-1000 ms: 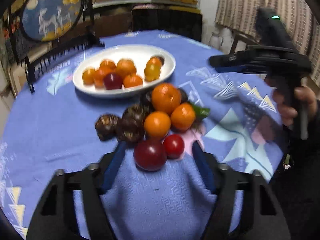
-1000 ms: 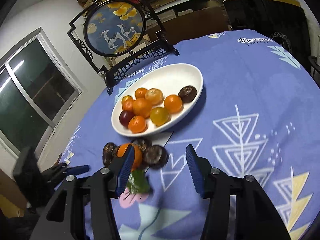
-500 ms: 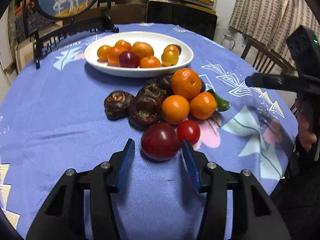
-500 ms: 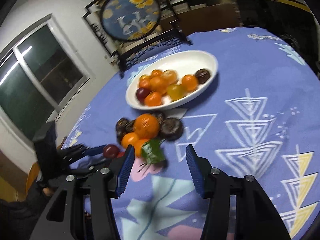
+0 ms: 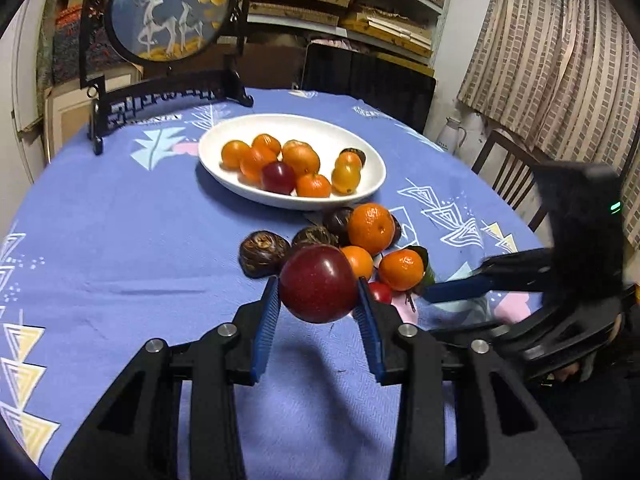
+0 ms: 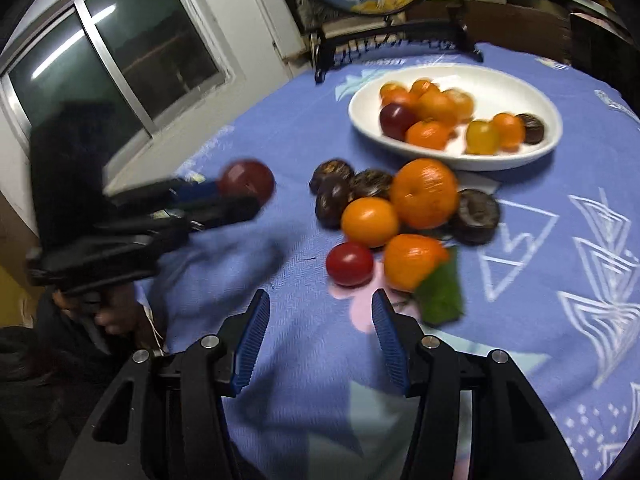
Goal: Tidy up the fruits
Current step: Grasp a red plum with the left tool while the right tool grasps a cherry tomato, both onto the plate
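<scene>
My left gripper [image 5: 318,308] is shut on a dark red plum [image 5: 318,283] and holds it above the blue tablecloth; the plum also shows in the right wrist view [image 6: 247,179]. A loose pile lies on the cloth: oranges [image 6: 424,193], dark brown fruits [image 6: 332,205], a small red tomato [image 6: 349,264] and a leafy tangerine [image 6: 412,260]. A white oval plate [image 5: 248,190] holds several oranges and a plum. My right gripper [image 6: 320,320] is open and empty, low over the cloth just short of the tomato.
A round painted screen on a black stand [image 5: 168,12] stands at the table's far edge behind the plate. A dark chair [image 5: 372,80] and a wooden chair [image 5: 508,176] stand beyond the table. A window [image 6: 100,60] is to the left.
My left gripper closed on the dark red plum and lifted it off the cloth. My right gripper swung down toward the near side of the fruit pile.
</scene>
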Motion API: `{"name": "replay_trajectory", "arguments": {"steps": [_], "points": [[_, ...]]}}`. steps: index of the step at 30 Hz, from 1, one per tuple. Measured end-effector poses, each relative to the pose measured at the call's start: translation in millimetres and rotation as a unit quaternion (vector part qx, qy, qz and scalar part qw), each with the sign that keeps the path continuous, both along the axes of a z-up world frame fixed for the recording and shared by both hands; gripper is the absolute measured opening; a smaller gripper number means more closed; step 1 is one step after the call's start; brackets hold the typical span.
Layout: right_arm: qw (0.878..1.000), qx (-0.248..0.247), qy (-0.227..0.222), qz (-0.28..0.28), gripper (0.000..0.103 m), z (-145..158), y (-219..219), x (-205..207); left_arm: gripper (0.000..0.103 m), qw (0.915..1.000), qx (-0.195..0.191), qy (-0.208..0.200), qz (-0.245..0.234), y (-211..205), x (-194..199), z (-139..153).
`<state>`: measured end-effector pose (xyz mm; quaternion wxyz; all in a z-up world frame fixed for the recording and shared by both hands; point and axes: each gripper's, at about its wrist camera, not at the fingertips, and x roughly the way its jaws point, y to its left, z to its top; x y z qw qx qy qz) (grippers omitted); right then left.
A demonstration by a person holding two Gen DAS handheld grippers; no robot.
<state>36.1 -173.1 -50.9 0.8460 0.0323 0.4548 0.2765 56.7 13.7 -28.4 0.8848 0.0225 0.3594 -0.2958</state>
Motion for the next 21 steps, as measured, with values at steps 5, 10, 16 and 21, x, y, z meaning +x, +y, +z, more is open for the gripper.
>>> {"name": "replay_trajectory", "arguments": {"steps": [5,10,16,21], "points": [[0.998,-0.053,-0.025,-0.019,0.051,-7,22,16,0.037,1.0,0.001,0.004,-0.001,1,-3,-2],[0.995,-0.089,-0.039,-0.016,0.032,-11,33,20,0.037,0.9999,-0.001,0.011,0.002,4,-1,-7],[0.998,-0.041,-0.037,-0.023,0.031,1,16,15,0.037,0.9999,-0.004,0.007,0.006,6,0,-4],[0.997,0.025,-0.068,-0.04,0.032,50,-24,18,0.037,0.9999,-0.01,0.001,-0.008,-5,15,11]]}}
